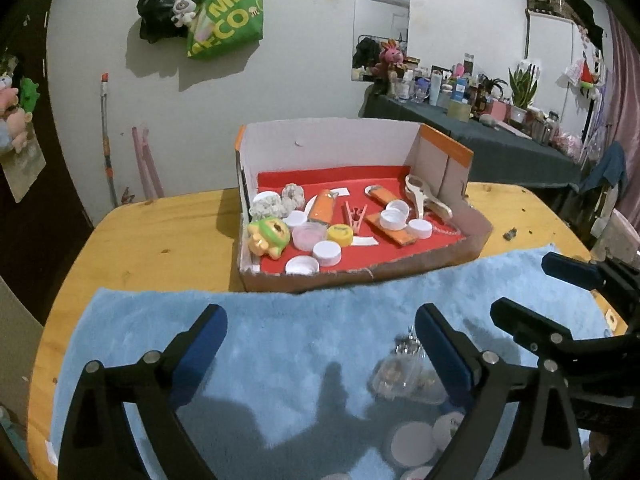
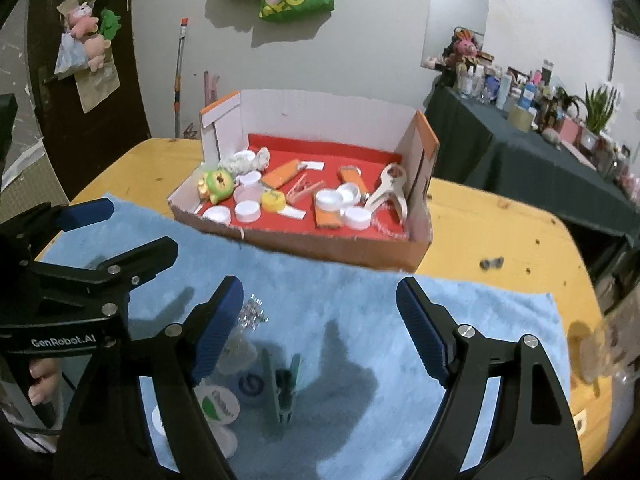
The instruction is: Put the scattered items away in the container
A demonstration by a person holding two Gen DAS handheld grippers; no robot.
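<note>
Dim indoor light, hard shadows on the towel (image 1: 280,320), fisheye-bent, dark edges.

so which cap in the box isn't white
The yellow cap, at the front beside the pink lid. The other screw caps there, like this one, are white.

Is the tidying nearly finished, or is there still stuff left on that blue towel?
Mostly done: the cardboard box already holds caps, a toy, orange holders and more. Nothing is in hand; the left claw and right claw are both open and empty. Still left on the blue towel: a green clothespin, a few white lids and a small clear item.
</note>
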